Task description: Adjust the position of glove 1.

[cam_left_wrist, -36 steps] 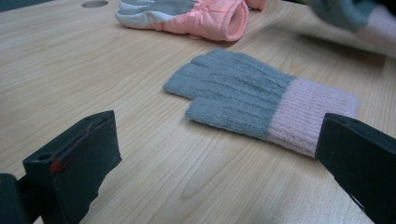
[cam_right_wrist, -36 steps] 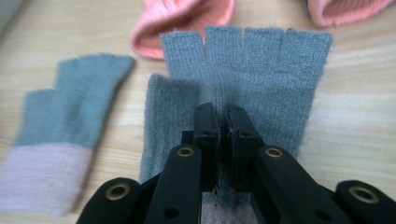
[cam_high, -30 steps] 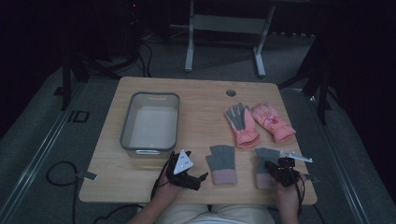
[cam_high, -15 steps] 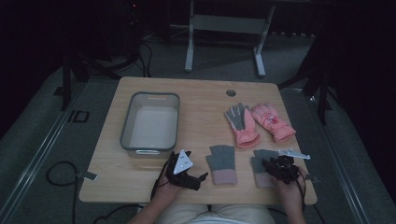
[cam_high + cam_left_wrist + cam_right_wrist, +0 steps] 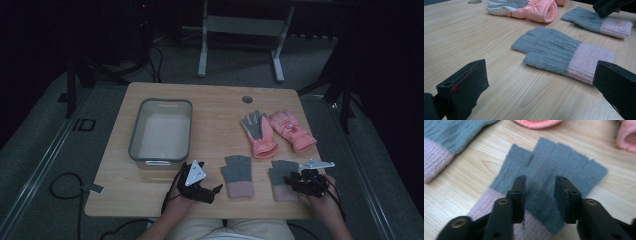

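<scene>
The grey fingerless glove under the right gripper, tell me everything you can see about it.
The grey fingerless glove is ribbed knit, wool-like, with a grey body, short open finger stubs, a thumb stub and a pale pink cuff. It lies flat on the wooden table near the front edge, cuff towards the person, fingers pointing away. The right gripper is right over its palm, jaws partly open and straddling a darker patch of knit; whether they touch it is unclear. A matching glove lies beside it, apart.

Two knit gloves (image 5: 237,175) (image 5: 283,178) are grey with pale pink ribbed cuffs, two padded gloves (image 5: 259,133) (image 5: 292,131) are salmon pink, one with a grey palm, on the light wood-grain counter (image 5: 215,107) beside black claws.
</scene>
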